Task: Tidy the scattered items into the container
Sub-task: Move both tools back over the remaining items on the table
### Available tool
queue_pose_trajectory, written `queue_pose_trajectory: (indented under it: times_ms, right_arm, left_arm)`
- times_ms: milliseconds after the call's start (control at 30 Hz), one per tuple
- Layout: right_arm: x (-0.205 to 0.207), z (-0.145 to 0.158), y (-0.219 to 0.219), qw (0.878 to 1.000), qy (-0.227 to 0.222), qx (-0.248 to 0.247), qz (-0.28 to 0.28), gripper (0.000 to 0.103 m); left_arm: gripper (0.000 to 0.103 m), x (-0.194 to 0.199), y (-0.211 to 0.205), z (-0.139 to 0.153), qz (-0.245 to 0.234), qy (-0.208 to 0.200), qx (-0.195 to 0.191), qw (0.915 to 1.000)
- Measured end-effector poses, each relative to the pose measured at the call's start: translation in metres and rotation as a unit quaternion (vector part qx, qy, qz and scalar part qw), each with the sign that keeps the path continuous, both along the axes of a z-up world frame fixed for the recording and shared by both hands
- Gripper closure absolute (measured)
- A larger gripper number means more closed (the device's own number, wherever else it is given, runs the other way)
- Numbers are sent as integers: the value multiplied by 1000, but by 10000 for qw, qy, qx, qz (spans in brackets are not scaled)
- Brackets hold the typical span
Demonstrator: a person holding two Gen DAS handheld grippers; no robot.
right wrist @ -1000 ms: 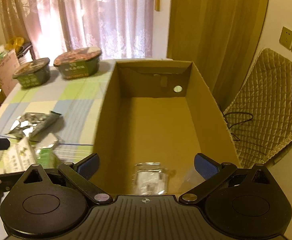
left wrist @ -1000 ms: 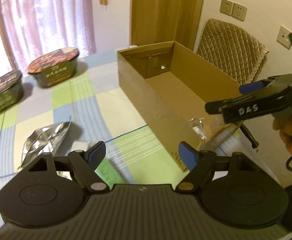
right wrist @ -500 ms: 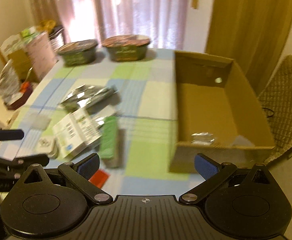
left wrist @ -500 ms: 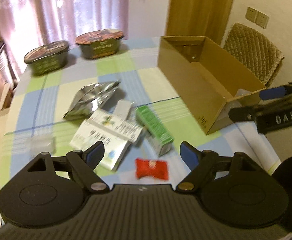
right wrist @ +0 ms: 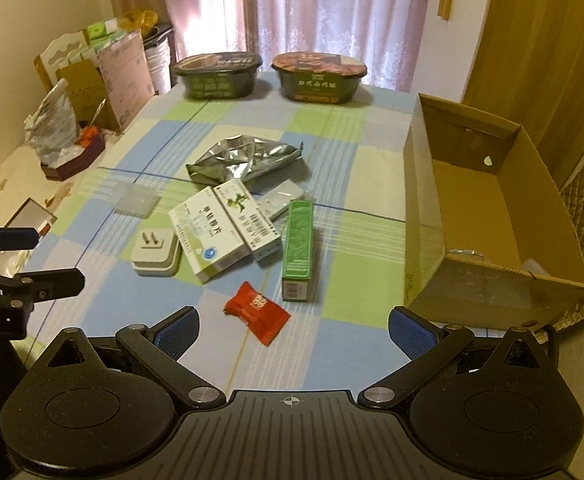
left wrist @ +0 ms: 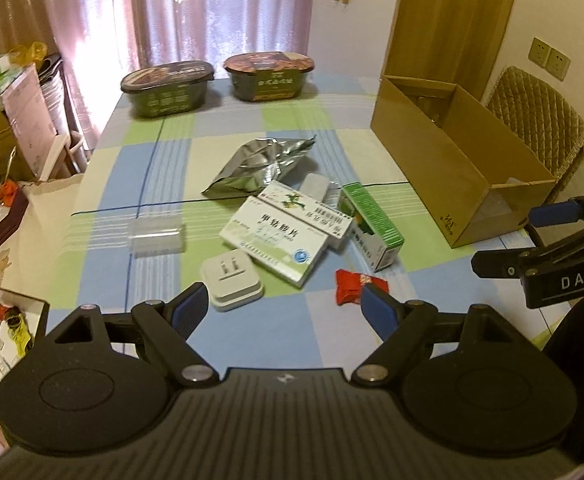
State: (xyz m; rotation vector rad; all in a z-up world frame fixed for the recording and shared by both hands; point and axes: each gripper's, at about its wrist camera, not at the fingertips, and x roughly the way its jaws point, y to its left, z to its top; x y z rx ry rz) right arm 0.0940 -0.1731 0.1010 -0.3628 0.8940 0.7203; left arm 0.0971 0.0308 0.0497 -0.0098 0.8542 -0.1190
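Both grippers hover with fingers spread and empty, the right gripper (right wrist: 292,330) just short of the red candy (right wrist: 256,312) at lower centre, which wants a low, square pinch before crossing to the cardboard box (right wrist: 492,216) at right.

The crinkly shiny silver foil bag (right wrist: 243,158) lies behind the smooth white paper medicine boxes (right wrist: 211,236). The brown cardboard box (right wrist: 488,216) looks dull. The checked cloth (right wrist: 344,160) looks soft.

Table (right wrist: 344,280) has a blue, green and cream checked cloth; on it sit a cardboard box (right wrist: 492,216), two noodle bowls (right wrist: 318,76), foil pouch (right wrist: 243,158), medicine boxes (right wrist: 207,236), plug adapter (right wrist: 155,252), red candy (right wrist: 256,311)
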Motion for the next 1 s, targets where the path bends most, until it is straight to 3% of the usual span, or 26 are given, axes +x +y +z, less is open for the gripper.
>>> queue_pose_trajectory:
  times_ms: [533, 1000]
  right_arm:
    - [-18, -9, 18, 9995, -10, -204, 227, 0]
    - [-19, -40, 14, 9992, 104, -276, 282, 0]
  left_arm:
    - [23, -22, 31, -5, 247, 56, -10, 9997]
    - [23, -9, 50, -21, 139, 178, 231, 9995]
